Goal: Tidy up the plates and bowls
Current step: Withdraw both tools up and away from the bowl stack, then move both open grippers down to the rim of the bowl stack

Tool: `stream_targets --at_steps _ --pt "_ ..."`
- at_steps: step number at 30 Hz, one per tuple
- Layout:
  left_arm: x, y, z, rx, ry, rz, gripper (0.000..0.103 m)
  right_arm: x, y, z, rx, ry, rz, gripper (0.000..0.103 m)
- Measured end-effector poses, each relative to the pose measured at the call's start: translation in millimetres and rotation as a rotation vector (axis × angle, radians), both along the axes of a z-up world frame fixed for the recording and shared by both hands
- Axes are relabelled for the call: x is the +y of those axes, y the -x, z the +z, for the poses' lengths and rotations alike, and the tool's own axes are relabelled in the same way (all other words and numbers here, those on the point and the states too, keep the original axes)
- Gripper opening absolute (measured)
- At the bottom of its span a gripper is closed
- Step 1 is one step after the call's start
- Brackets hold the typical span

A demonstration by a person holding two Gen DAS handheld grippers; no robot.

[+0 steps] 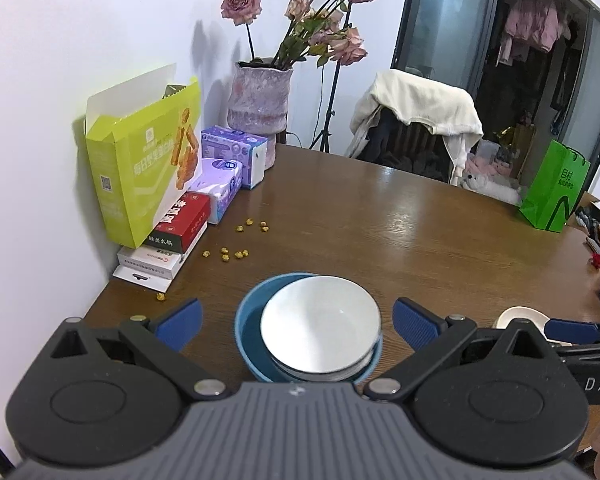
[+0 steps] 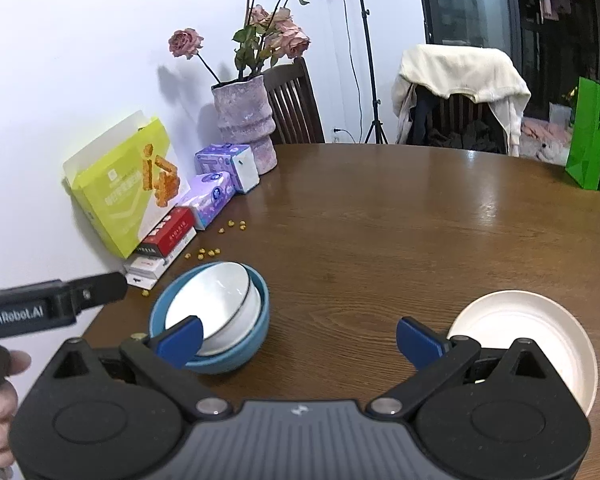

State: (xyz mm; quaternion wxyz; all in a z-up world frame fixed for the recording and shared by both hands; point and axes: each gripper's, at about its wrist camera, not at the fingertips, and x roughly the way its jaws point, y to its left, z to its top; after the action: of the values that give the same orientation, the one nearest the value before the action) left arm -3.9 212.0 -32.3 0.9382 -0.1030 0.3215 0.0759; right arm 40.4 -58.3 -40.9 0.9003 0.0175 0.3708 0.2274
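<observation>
Stacking time: white bowl (image 1: 320, 320) sits tilted inside the blue bowl (image 1: 249, 320) near the table's (image 1: 380, 220) front edge.

Left gripper (image 1: 297, 322) has its jaws spread wide with nothing held, the nested bowls dead ahead between its fingers, so it's nearer. Right gripper (image 2: 299, 338) is also wide open and empty; the plate (image 2: 540, 320) lies to its right, partly hidden behind its body. Can't see the plate's near rim.

Hand-held gripper (image 2: 298, 338) hides the white plate's (image 2: 540, 320) near rim.
</observation>
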Motion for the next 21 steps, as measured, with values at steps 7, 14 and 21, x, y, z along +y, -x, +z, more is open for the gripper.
stream_targets --at_steps 7,14,21 --pt "22 -21 -6 0.022 0.009 -0.041 0.103 22 -17 -7 0.046 0.003 -0.059 0.103" --pt "41 -44 -15 0.054 0.019 -0.091 0.103 46 -37 -15 0.088 0.015 -0.101 0.103" --pt "58 -70 -31 0.106 0.039 -0.128 0.103 65 -54 -27 0.144 0.036 -0.134 0.103"
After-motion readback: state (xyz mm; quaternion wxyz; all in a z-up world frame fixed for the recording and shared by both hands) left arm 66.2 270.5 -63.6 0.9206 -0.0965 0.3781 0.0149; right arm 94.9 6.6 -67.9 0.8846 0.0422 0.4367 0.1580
